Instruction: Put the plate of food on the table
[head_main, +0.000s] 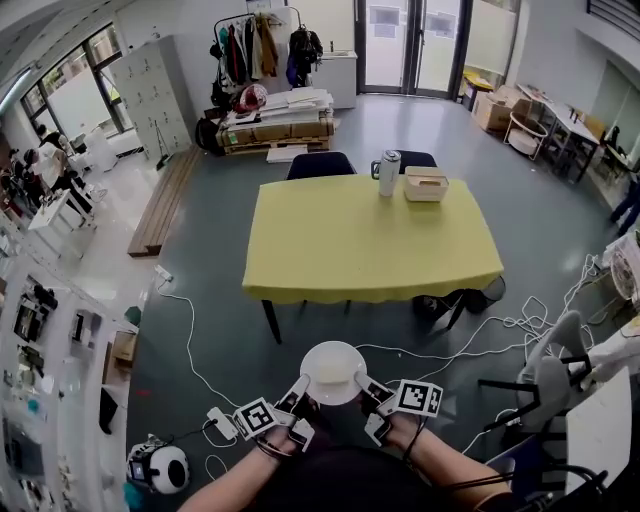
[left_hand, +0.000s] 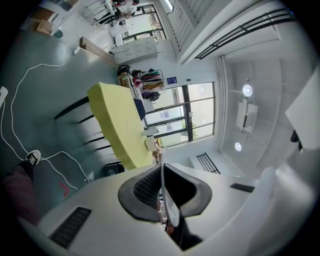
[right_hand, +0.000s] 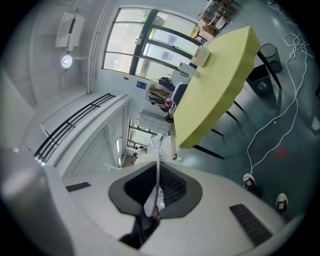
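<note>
The white plate (head_main: 333, 372) is up in the air at 6 o'clock in the head view, over the floor (head_main: 220, 330) and well apart from the yellow worktop (head_main: 370, 240), which lies at 12 o'clock from it. The left claw (head_main: 299, 388) pinches the plate's rim at about 8 o'clock, and the right claw (head_main: 367, 386) pinches it at about 4 o'clock. Each gripper view shows the thin rim squeezed between the dark pads. I cannot make out the food. The plate looks hard and smooth, so I think it may slip or tip, and it could break if dropped. Holding both sides of the rim and keeping it flat seems best. A bottle (head_main: 389, 172) and a box (head_main: 426, 184) stand at the far edge of the worktop, so the near part has room.
</note>
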